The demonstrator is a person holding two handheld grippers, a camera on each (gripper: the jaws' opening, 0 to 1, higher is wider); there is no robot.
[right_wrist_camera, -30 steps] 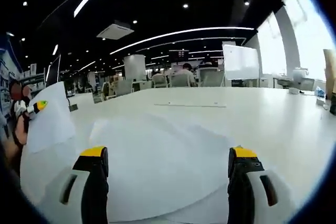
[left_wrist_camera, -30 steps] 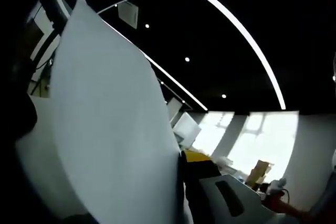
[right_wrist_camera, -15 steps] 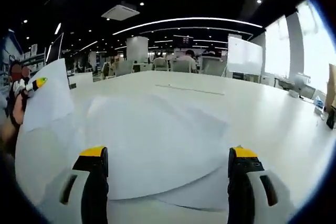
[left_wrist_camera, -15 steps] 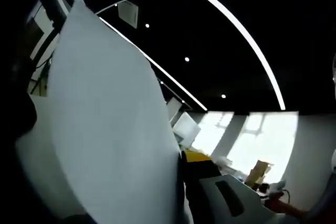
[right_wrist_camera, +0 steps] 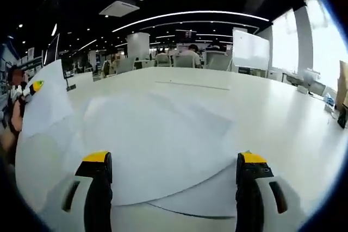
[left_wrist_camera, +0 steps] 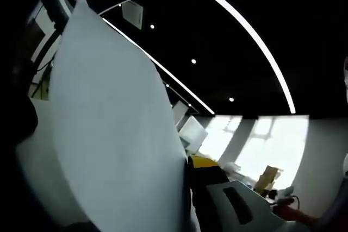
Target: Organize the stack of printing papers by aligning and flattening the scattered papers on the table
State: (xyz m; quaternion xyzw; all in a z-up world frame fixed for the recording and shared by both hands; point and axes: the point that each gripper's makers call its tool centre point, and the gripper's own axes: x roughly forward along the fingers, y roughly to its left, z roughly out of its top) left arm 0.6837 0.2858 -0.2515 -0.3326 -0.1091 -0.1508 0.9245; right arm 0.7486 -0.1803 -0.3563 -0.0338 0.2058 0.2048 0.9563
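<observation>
White printer paper was what I had at both tongs, and I judged the work to be at the gathering step, the sheets not yet squared. My left gripper (left_wrist_camera: 187,199) was pinching a single white sheet of printing paper (left_wrist_camera: 114,134), which stood up from its jaws and curved away above them; in the right gripper view the same sheet (right_wrist_camera: 46,101) rose to the left of my right tongs, held at its yellow-tipped jaw. My right gripper (right_wrist_camera: 174,188) had its yellow-tipped jaws spread wide, holding nothing. Just ahead of them and running between them lay the loose overlapping white sheets (right_wrist_camera: 157,145), fanned askew on the white table (right_wrist_camera: 272,112). Next, I reckoned, I needed to lower the lifted sheet onto that pile and press the edges flush with the right tongs.
</observation>
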